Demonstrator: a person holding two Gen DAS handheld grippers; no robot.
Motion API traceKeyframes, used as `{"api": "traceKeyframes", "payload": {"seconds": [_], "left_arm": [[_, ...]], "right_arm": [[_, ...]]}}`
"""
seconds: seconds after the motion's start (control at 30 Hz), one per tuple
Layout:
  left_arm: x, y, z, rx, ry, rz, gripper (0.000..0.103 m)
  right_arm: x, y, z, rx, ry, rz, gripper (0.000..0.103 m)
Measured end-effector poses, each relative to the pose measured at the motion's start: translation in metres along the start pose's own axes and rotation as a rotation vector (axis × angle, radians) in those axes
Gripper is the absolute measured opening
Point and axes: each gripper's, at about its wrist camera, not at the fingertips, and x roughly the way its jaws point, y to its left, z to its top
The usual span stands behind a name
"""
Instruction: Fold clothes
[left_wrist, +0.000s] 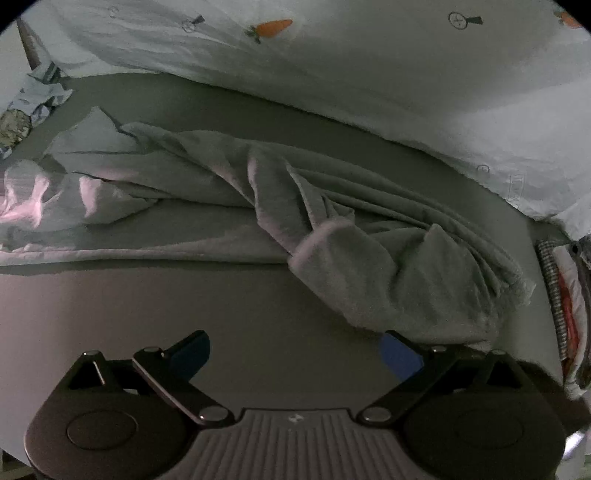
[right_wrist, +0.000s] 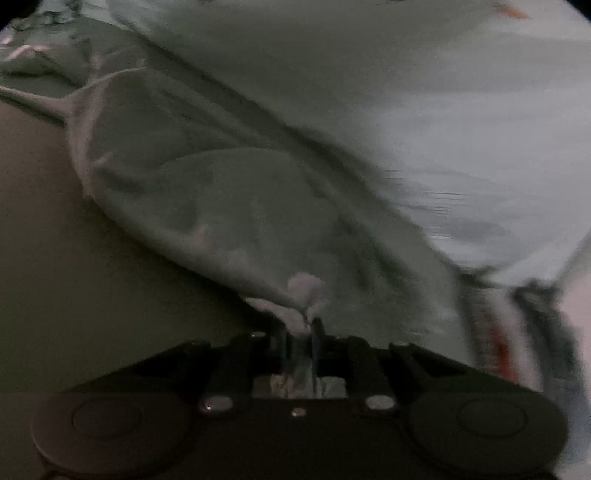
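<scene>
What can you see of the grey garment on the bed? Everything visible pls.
The grey garment looks like soft, fleecy fabric, plain, no print. It lies crumpled and unfolded across the bed sheet, bunched in long ridges, one rounded sleeve-like end toward the left gripper, which is open and holds nothing; one of its blue pads sits at the cloth's edge. The right gripper is shut on a pinched fold of it. A carrot-print quilt lies behind.

Black left claw (left_wrist: 295, 356), blue pads (left_wrist: 400, 354), silver rivets; right claw (right_wrist: 299, 339) seemingly alike.
</scene>
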Motion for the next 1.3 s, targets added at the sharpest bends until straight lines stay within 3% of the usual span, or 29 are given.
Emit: {"api": "traceKeyframes", "payload": {"seconds": [0.13, 0.27, 0.37, 0.43, 0.5, 0.53, 0.57, 0.6, 0.67, 0.77, 0.8, 0.9, 1.1, 1.2, 1.3], "left_arm": [[-0.009, 0.011, -0.013, 0.009, -0.006, 0.03, 0.099], [-0.011, 0.031, -0.029, 0.004, 0.037, 0.048, 0.099], [-0.013, 0.05, -0.04, -0.008, 0.07, 0.054, 0.099], [-0.016, 0.063, -0.043, -0.018, 0.074, 0.055, 0.099], [-0.019, 0.082, -0.045, -0.026, 0.067, 0.067, 0.099], [-0.02, 0.092, -0.045, -0.033, 0.061, 0.08, 0.099], [-0.021, 0.102, -0.045, -0.04, 0.056, 0.093, 0.099], [-0.022, 0.117, -0.043, -0.062, 0.062, 0.12, 0.099], [-0.024, 0.143, -0.041, -0.109, 0.075, 0.143, 0.099], [-0.031, 0.188, -0.039, -0.172, 0.06, 0.145, 0.099], [-0.033, 0.203, -0.038, -0.193, 0.055, 0.145, 0.099], [-0.036, 0.248, -0.03, -0.248, 0.034, 0.15, 0.1], [-0.037, 0.33, 0.002, -0.338, -0.042, 0.157, 0.1], [-0.034, 0.355, 0.028, -0.264, -0.112, 0.192, 0.1], [-0.027, 0.358, 0.054, -0.125, -0.176, 0.237, 0.1]], "right_arm": [[-0.045, -0.055, -0.03, 0.009, -0.024, -0.249, 0.01], [-0.075, -0.083, -0.07, -0.024, 0.076, -0.354, 0.011], [-0.042, -0.067, -0.101, -0.117, 0.28, -0.319, 0.015], [-0.038, -0.049, -0.115, -0.172, 0.406, -0.265, 0.025], [-0.045, -0.034, -0.111, -0.148, 0.445, -0.251, 0.028], [-0.045, -0.032, -0.096, -0.087, 0.443, -0.253, 0.035], [-0.046, -0.029, -0.082, 0.004, 0.434, -0.245, 0.05], [-0.047, -0.028, -0.064, 0.111, 0.423, -0.221, 0.056], [-0.036, -0.023, -0.024, 0.293, 0.363, -0.157, 0.058], [-0.029, -0.011, 0.027, 0.517, 0.241, -0.033, 0.075], [-0.021, -0.006, 0.046, 0.56, 0.205, 0.028, 0.075], [-0.017, 0.031, 0.101, 0.543, 0.133, 0.173, 0.075], [0.033, 0.086, 0.22, 0.323, -0.04, 0.295, 0.08], [0.036, 0.121, 0.27, 0.286, -0.093, 0.388, 0.086], [0.063, 0.157, 0.313, 0.265, -0.089, 0.447, 0.086]]}}
